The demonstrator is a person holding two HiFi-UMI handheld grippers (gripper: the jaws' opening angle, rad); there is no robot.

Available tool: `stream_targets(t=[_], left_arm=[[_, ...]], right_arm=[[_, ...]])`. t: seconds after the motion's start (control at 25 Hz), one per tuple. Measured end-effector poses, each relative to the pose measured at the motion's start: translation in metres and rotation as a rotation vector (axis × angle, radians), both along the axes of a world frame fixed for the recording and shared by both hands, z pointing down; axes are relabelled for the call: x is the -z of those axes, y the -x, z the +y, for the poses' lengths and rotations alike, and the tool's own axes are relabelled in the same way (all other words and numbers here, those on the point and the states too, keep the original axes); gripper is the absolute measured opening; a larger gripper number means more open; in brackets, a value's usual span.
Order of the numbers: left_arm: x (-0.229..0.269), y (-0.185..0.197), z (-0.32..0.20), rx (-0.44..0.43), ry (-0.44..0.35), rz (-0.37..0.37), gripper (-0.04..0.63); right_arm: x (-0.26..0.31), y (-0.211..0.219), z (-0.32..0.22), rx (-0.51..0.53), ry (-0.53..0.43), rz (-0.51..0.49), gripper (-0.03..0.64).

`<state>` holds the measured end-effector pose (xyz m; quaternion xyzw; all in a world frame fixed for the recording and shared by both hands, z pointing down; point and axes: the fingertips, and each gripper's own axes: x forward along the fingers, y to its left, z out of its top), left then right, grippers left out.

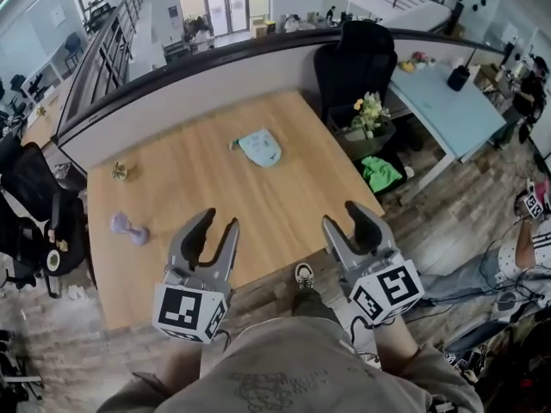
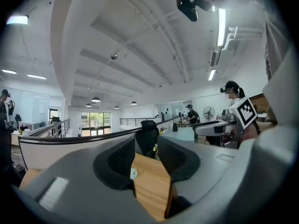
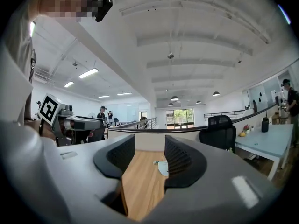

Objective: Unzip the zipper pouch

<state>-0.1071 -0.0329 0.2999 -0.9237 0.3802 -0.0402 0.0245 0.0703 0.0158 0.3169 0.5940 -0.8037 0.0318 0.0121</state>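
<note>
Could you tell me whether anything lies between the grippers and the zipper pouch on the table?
Nothing visible does. The zipper pouch lies on the table ahead of the left gripper and right gripper, both open and empty. The purple dumbbell and a small yellowish object sit to the left, outside either path.

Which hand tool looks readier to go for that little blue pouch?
Probably the right gripper: its own view shows the pouch straight ahead between its open, empty jaws. The left gripper is also open and about as near, but its view shows mainly bare table.
</note>
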Motion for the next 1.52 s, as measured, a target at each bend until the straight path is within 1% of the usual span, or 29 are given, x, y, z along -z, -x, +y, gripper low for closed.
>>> stream_targets(t=[0.32, 0.52, 0.64, 0.84, 1.0, 1.32, 1.52], left_arm=[[0.006, -0.063, -0.08, 0.119, 0.009, -0.03, 0.14], [0.01, -0.094, -0.121, 0.195, 0.013, -0.041, 0.14], [0.006, -0.107, -0.141, 0.234, 0.02, -0.052, 0.14], [-0.001, -0.111, -0.162, 0.301, 0.031, -0.054, 0.138], [-0.005, -0.109, -0.173, 0.32, 0.039, -0.065, 0.138], [-0.013, -0.096, -0.203, 0.306, 0.057, -0.079, 0.138], [-0.021, -0.09, -0.226, 0.302, 0.072, -0.07, 0.138]], right_arm=[[-0.002, -0.06, -0.098, 0.134, 0.03, 0.007, 0.183], [-0.002, -0.092, -0.152, 0.216, 0.04, 0.016, 0.181], [-0.007, -0.104, -0.181, 0.261, 0.049, 0.022, 0.182], [-0.02, -0.108, -0.214, 0.327, 0.067, 0.021, 0.183], [-0.028, -0.104, -0.232, 0.348, 0.082, 0.009, 0.183], [-0.044, -0.098, -0.262, 0.324, 0.127, -0.022, 0.183], [-0.057, -0.102, -0.29, 0.295, 0.174, -0.043, 0.183]])
